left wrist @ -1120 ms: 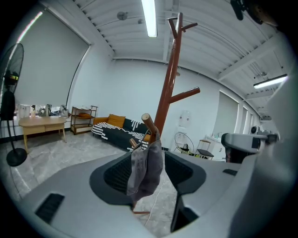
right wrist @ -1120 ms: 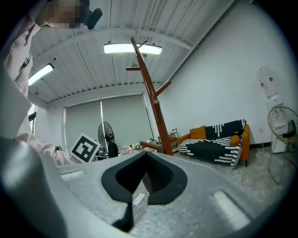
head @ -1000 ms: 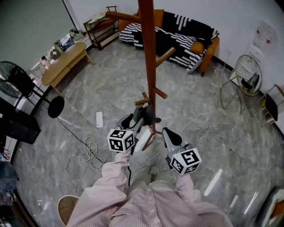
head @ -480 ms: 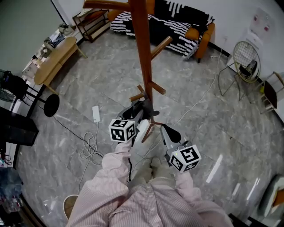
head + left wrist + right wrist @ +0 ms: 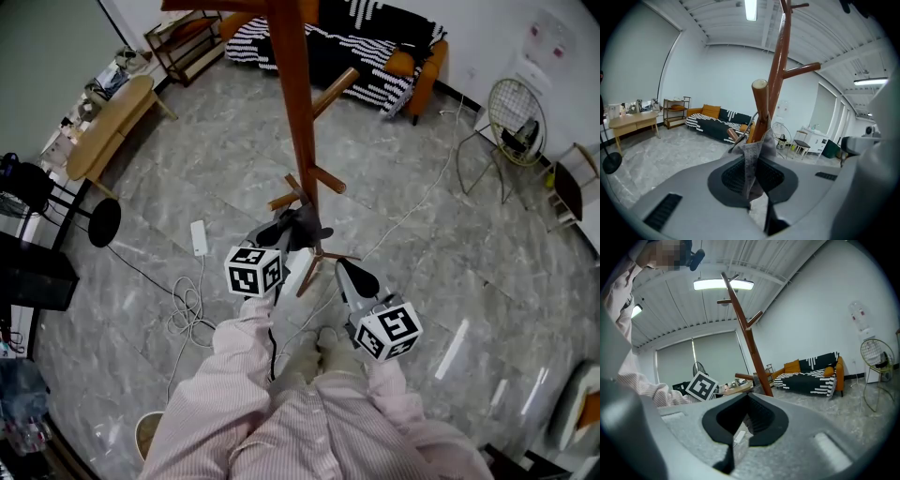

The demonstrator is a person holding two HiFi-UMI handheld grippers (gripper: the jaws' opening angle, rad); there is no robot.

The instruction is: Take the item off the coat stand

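Left gripper (image 5: 287, 234): you are holding it up against the coat stand (image 5: 290, 112), at the low pegs near the foot of the pole. In the left gripper view its jaws have just been closing and are now narrow, pinching a fold of the grey cloth item (image 5: 752, 159) between the pads. The cloth is hanging from the short low peg (image 5: 761, 108) with the pale cut end; it is draping down off that peg and into the jaws, so it is on the stand and in your grip at once. In the head view the same cloth (image 5: 309, 225) is showing as a dark grey bunch just past the gripper tip, touching the pole.

Right gripper (image 5: 347, 270): you are keeping it just right of the stand's base and nearer to you, apart from the cloth. In the right gripper view its jaws (image 5: 740, 427) are sitting together with nothing between them.

Far side of the room: a striped sofa (image 5: 375, 47) is standing behind the stand.
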